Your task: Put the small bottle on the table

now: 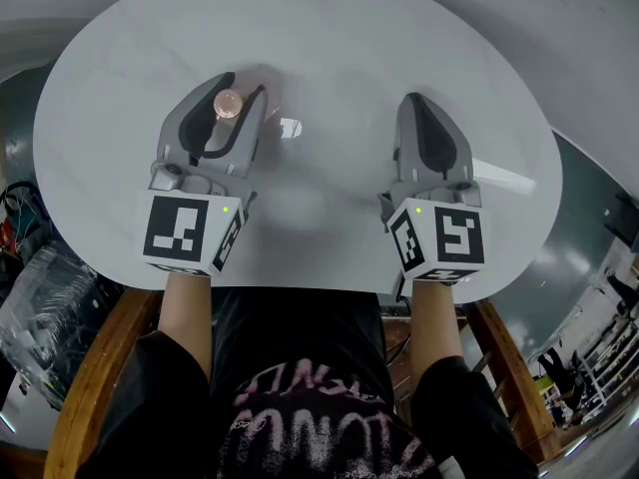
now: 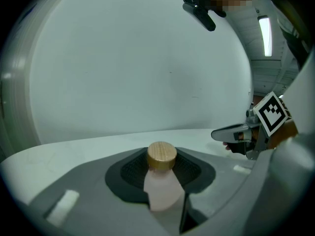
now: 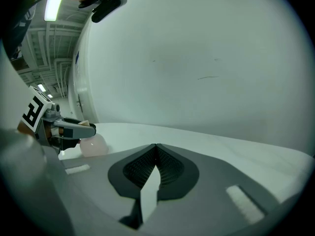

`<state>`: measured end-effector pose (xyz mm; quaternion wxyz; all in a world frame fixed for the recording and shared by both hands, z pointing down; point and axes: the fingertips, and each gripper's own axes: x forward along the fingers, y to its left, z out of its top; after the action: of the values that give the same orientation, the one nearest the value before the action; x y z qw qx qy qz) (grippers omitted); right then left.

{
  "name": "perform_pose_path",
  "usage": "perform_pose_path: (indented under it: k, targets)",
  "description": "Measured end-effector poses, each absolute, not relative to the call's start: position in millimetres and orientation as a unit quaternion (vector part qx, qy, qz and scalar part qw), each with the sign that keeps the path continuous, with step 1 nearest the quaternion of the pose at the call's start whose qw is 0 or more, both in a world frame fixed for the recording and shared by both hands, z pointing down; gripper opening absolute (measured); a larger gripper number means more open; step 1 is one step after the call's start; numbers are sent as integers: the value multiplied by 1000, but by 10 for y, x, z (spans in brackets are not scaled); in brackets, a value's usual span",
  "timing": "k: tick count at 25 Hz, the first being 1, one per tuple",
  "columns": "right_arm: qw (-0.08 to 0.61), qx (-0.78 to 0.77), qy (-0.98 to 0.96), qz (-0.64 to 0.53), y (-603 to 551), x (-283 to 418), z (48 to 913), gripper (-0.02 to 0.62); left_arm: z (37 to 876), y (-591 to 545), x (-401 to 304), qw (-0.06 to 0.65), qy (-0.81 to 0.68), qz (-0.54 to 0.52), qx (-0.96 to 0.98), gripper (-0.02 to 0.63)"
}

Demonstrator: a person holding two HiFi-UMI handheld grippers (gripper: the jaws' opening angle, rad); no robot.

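Note:
The small bottle [image 1: 228, 104] is pale pink with a round wooden cap, and it stands upright between the jaws of my left gripper [image 1: 229, 96], which is shut on it. In the left gripper view the bottle [image 2: 162, 183] fills the gap between the dark pads. The right gripper view shows the bottle [image 3: 93, 145] under the left gripper [image 3: 74, 128], its base at or just above the white table [image 3: 221, 151]. My right gripper [image 1: 414, 106] hovers over the table to the right, jaws shut on nothing, pads [image 3: 170, 168] pressed together.
The round white table [image 1: 329, 28] spreads far beyond both grippers. Its near edge lies close to my body. A wooden frame [image 1: 90, 387] shows below the table, with cluttered equipment [image 1: 30, 287] on the floor at the left.

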<state>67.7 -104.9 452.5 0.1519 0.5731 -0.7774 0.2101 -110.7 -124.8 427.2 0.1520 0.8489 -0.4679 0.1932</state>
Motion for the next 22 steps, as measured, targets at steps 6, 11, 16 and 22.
perform_pose_path:
  k: [6, 11, 16, 22]
  targets:
    - [149, 571, -780, 208, -1053, 674, 4493, 11, 4236, -1255, -1113, 151, -471, 190, 848, 138]
    - [151, 573, -777, 211, -1038, 683, 4504, 11, 4248, -1254, -1120, 150, -472, 190, 848, 138]
    - [152, 572, -778, 211, -1025, 686, 4531, 11, 4288, -1251, -1134, 145, -475, 189, 847, 138]
    - [150, 574, -777, 210, -1026, 706, 4520, 11, 4295, -1252, -1132, 141, -477, 192, 846, 138]
